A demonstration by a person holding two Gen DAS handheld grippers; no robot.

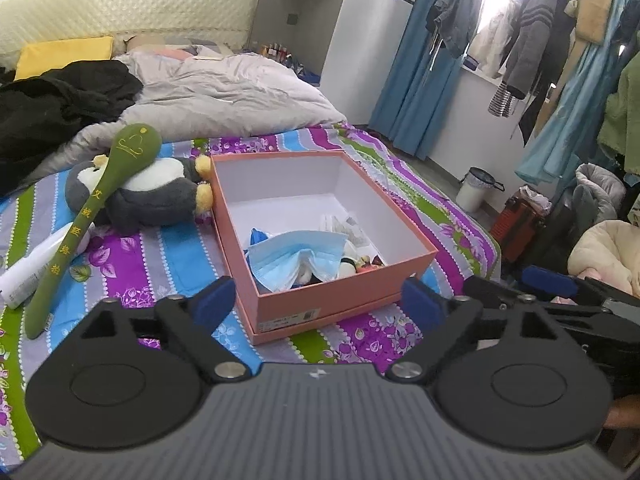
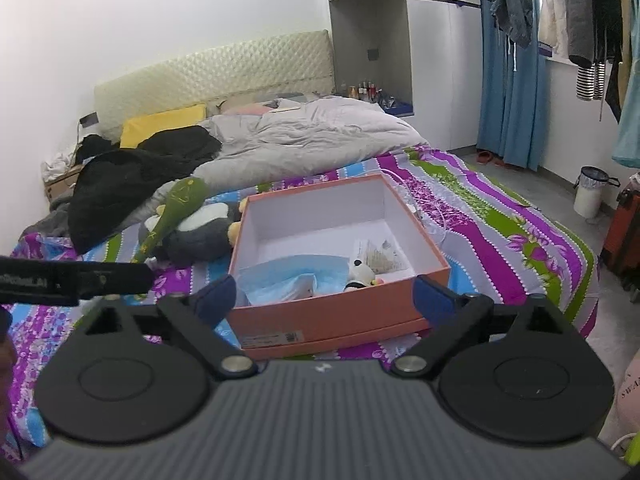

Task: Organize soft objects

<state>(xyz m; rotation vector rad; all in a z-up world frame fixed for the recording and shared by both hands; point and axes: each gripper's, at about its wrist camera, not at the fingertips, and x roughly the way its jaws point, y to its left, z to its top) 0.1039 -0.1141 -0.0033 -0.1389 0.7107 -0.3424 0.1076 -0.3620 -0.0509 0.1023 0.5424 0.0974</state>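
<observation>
Bedroom; bed under striped floral sheet. Pink box holds a face mask. Plush penguin lies just left of it: light, squashy, best pinched at the belly. Left tool, right tool: both wide, empty.

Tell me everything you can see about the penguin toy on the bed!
The penguin is a soft plush with dark grey fur, a white belly and yellow feet. It lies tipped over on the striped bedsheet, feet toward the pink box, which they seem to touch. A green spoon-shaped stick with yellow writing leans across its body. Its face is mostly hidden. Neither gripper touches it.
</observation>
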